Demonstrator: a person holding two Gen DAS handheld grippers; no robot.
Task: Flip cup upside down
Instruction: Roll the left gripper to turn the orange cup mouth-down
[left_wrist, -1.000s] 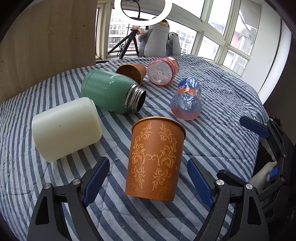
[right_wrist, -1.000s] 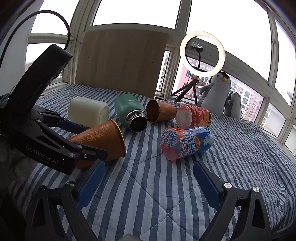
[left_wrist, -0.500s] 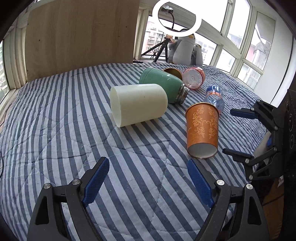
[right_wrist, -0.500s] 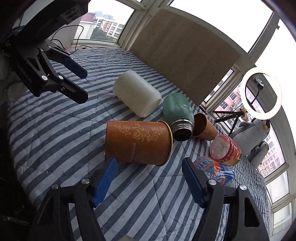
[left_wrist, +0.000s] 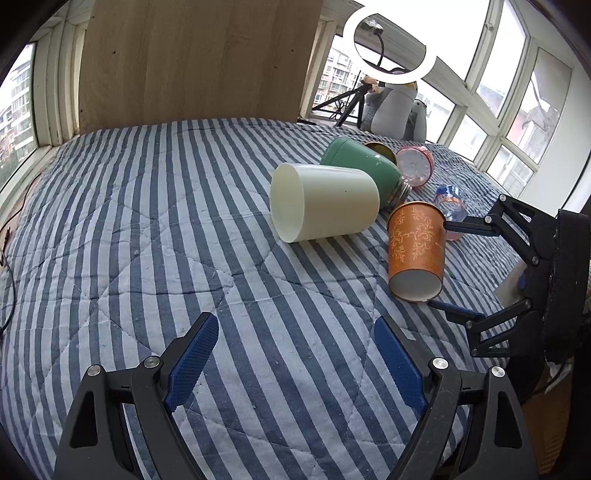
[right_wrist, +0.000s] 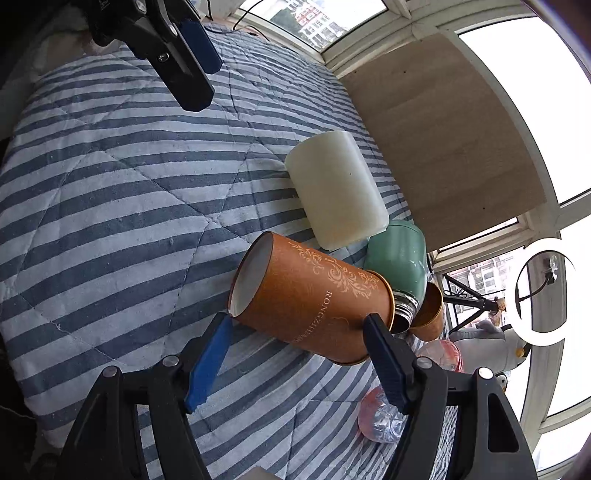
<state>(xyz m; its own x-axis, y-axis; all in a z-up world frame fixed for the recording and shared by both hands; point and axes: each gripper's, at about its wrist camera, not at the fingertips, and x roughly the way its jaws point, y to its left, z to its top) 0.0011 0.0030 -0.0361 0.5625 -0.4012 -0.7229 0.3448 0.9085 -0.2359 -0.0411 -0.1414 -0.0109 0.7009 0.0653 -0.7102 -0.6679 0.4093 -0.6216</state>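
The orange patterned cup (right_wrist: 314, 302) lies between my right gripper's (right_wrist: 295, 354) open fingers, its white base toward the left finger and its rim by the right finger. In the left wrist view the same cup (left_wrist: 415, 249) rests on the striped quilt (left_wrist: 147, 240) with the right gripper (left_wrist: 448, 266) around it, one finger at the rim and one at the base; whether the pads touch it is unclear. My left gripper (left_wrist: 295, 354) is open and empty, low over the quilt, well short of the cup.
A white cup (left_wrist: 325, 203) lies on its side beside the orange cup. Behind it lie a green flask (left_wrist: 362, 162), a small brown cup (right_wrist: 430, 312), a pink container (left_wrist: 415, 166) and a plastic bottle (left_wrist: 450, 201). A wooden board (left_wrist: 195, 59), ring light (left_wrist: 389, 51) and windows stand behind.
My left gripper has drawn back and away from the orange cup. My right gripper has rolled and closed in until its fingers sit around the cup.
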